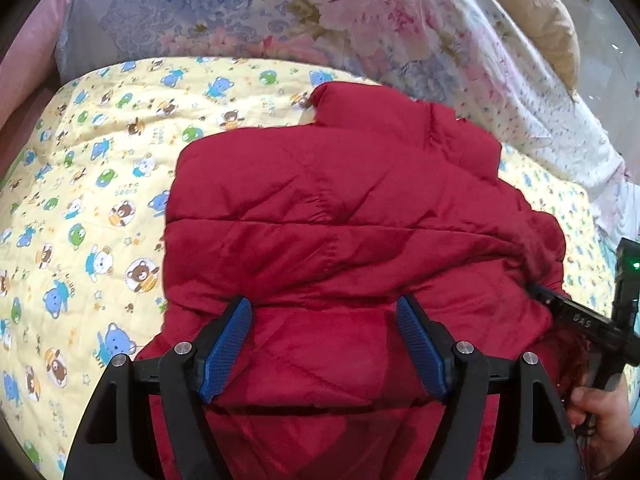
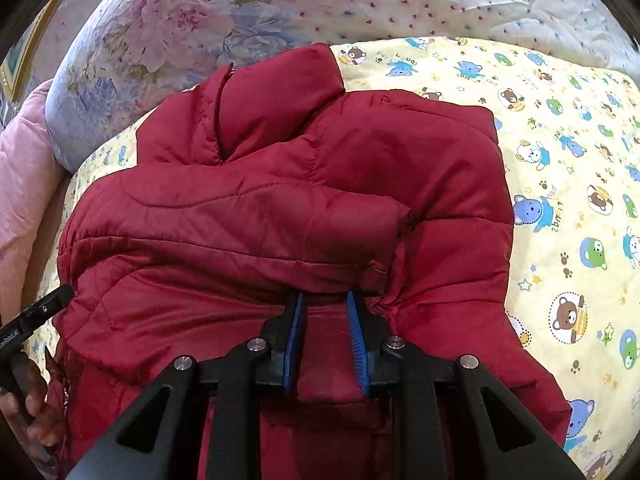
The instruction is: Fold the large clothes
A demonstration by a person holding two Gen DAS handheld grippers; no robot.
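A red puffer jacket [image 1: 340, 208] lies folded on a bear-print quilt [image 1: 80, 184] on the bed. The left gripper [image 1: 324, 312] hovers over it, fingers wide. The right gripper [image 2: 325, 300] fingers stand narrow, pinching a fold of jacket fabric.

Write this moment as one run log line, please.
scene: red jacket partly folded on bear-print sheet | left gripper: open over jacket | right gripper: narrow, at fold edge, grip unclear
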